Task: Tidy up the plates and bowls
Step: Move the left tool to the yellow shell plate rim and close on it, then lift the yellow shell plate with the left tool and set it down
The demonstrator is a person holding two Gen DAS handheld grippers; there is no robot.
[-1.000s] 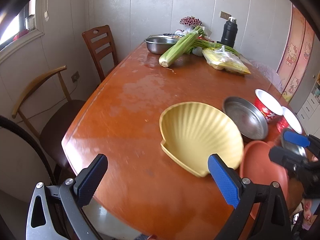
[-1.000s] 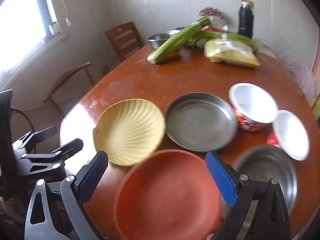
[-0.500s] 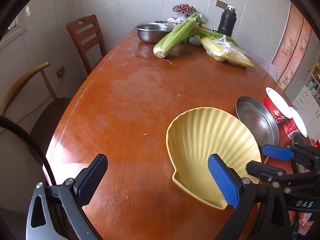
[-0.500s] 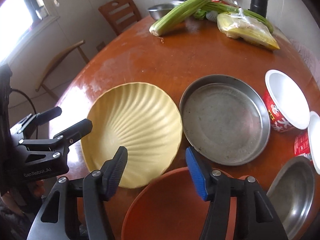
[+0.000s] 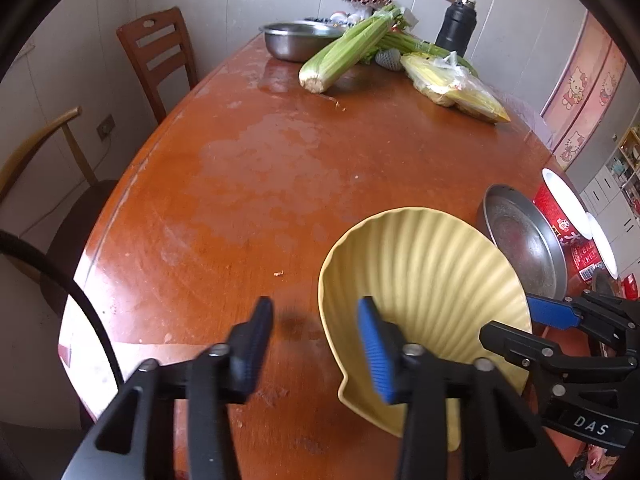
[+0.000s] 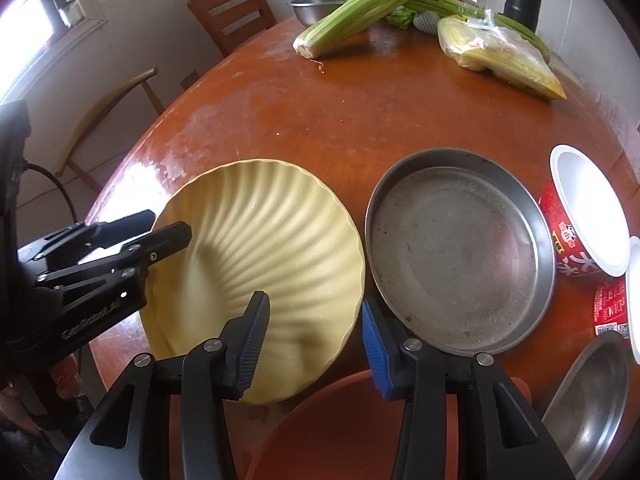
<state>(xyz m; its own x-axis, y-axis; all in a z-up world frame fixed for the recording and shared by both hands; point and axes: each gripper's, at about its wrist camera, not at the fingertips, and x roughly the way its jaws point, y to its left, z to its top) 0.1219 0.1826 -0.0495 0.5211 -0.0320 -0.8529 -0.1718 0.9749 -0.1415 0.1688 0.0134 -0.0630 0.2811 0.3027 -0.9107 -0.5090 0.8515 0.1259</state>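
Note:
A yellow shell-shaped plate (image 5: 424, 280) (image 6: 264, 240) lies on the brown table near its front edge. My left gripper (image 5: 316, 332) (image 6: 158, 227) straddles the plate's left rim, one finger inside and one outside. Its jaws are closing, with a gap still showing beside the rim. My right gripper (image 6: 314, 336) (image 5: 510, 322) straddles the right rim in the same way and is also closing, its pads not pressing. A round steel pan (image 6: 456, 256) sits just right of the plate. A red-brown plate (image 6: 352, 432) lies below my right gripper.
A steel bowl (image 6: 592, 400) and two red noodle cups (image 6: 588, 216) stand at the right. At the far end lie celery (image 5: 344, 52), bagged corn (image 5: 452, 84), a steel basin (image 5: 296, 40) and a black flask (image 5: 456, 24). Two chairs (image 5: 160, 56) stand on the left.
Both grippers moved forward and down onto the yellow plate. Their jaws narrowed from wide open and now straddle its opposite rims.

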